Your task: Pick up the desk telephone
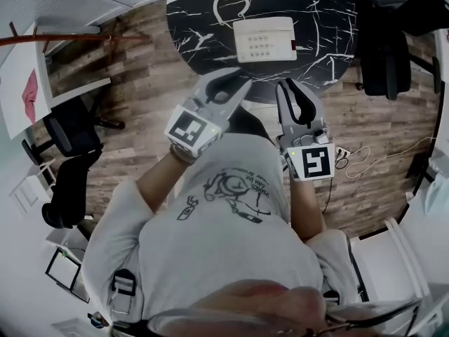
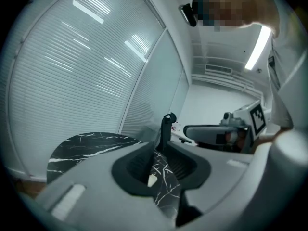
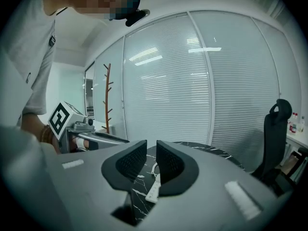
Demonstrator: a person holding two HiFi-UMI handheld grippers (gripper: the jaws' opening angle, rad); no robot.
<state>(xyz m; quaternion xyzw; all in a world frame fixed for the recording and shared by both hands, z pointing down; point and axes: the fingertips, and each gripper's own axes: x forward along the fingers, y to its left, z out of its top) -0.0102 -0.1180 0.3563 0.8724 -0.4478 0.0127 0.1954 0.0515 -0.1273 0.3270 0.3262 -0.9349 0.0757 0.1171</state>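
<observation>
- A white desk telephone [image 1: 264, 39] lies flat in the upper middle of the head view, on a round black marble-patterned counter [image 1: 316, 9].
- A white loop [image 1: 231, 7] is laid against the telephone's upper edge. Whether it is cord or handset cannot be told.
- The left tongs [image 1: 235, 84] are held just below the counter's near edge, left of centre. They are pointed up-frame toward the telephone and kept apart from it.
- The right tongs [image 1: 293, 86] are held just to the right, at about the same height in the frame, and are also short of the telephone.
- In the left gripper view the left tongs [image 2: 158, 153] are seen released. A narrow gap is left between the dark ribbed pads [image 2: 137, 166], and nothing is pressed by them.
- Beyond that gap the counter [image 2: 86, 148] and a small pale piece of the telephone [image 2: 151, 179] are seen.
- In the right gripper view the right tongs [image 3: 151, 154] are likewise released, the pads slightly parted with nothing gripped.
- Past that gap the telephone [image 3: 154, 189] is seen as a white sliver on the counter [image 3: 216, 153].
- A black office chair [image 3: 276, 129] is placed at the right edge of that view. A wooden coat stand [image 3: 107, 95] is set at the left, before slatted blinds [image 3: 168, 90].
- A wood-plank floor [image 1: 140, 97] is seen around the counter in the head view.
</observation>
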